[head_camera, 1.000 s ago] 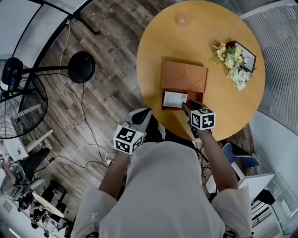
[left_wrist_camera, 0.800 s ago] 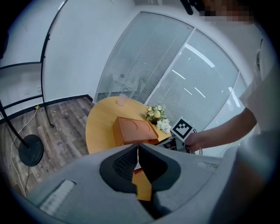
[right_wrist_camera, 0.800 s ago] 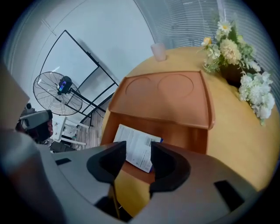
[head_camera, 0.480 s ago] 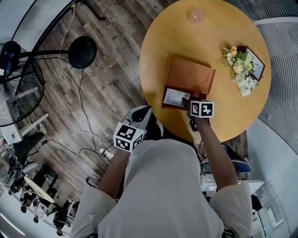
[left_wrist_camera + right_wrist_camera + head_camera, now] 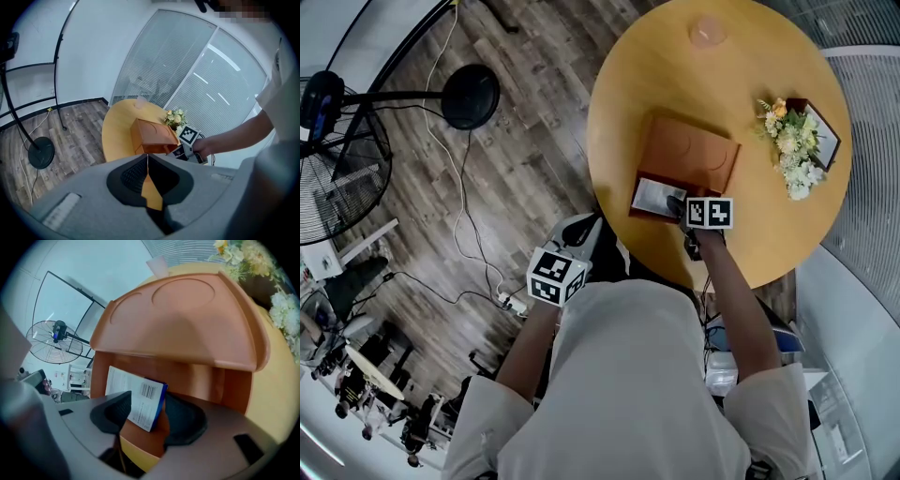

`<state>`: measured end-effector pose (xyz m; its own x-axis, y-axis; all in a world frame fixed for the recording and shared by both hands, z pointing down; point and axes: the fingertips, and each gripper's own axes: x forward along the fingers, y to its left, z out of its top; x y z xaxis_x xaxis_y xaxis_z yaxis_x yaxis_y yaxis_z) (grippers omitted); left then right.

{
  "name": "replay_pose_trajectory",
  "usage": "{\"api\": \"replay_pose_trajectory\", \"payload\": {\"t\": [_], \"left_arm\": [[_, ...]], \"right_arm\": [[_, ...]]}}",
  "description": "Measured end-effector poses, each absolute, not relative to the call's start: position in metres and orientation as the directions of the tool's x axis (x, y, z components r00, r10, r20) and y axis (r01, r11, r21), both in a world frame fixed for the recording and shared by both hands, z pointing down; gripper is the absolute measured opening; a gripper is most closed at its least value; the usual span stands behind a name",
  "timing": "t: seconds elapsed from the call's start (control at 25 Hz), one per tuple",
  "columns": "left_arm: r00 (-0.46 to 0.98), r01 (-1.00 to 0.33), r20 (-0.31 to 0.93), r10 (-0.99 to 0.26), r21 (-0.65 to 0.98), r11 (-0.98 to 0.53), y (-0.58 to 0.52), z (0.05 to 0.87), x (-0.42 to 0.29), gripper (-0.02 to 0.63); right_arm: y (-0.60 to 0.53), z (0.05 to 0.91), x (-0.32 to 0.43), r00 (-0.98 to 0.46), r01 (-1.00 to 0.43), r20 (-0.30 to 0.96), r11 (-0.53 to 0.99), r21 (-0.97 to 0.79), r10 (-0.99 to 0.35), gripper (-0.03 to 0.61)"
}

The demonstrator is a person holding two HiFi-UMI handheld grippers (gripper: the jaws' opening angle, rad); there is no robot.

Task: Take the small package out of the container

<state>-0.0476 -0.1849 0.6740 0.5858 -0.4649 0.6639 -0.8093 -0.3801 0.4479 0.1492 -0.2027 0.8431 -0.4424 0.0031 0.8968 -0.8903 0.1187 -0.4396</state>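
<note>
Two grippers here. The left gripper (image 5: pixel 148 173) has its fingers together on nothing. The right gripper (image 5: pixel 150 416) is opening its fingers around the small package (image 5: pixel 136 399), which leans in the container's (image 5: pixel 187 324) mouth, 7 o'clock side. My worry: an off-centre pinch shoves it deeper or knocks it flat.

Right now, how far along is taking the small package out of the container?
Done: the right gripper is at the container's open front. In hand: its jaws are opening, with the small package's corner between them, no grip. Left: close on it and pull it out; it lies inside.
</note>
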Motion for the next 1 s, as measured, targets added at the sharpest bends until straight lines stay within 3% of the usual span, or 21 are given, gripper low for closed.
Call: {"api": "replay_pose_trajectory", "payload": {"t": [0.4, 1.0], "left_arm": [[0.590, -0.806, 0.651, -0.478, 0.441, -0.395, -0.180, 0.662, -0.048, 0.020], [0.603, -0.796, 0.625, -0.495, 0.430, -0.427, -0.164, 0.641, -0.053, 0.020]], "right_arm": [[-0.210, 0.823, 0.134, -0.480, -0.873, 0.873, 0.144, -0.466, -0.082, 0.222], [-0.206, 0.739, 0.105, -0.480, -0.868, 0.802, 0.326, -0.374, -0.357, 0.222]]}}
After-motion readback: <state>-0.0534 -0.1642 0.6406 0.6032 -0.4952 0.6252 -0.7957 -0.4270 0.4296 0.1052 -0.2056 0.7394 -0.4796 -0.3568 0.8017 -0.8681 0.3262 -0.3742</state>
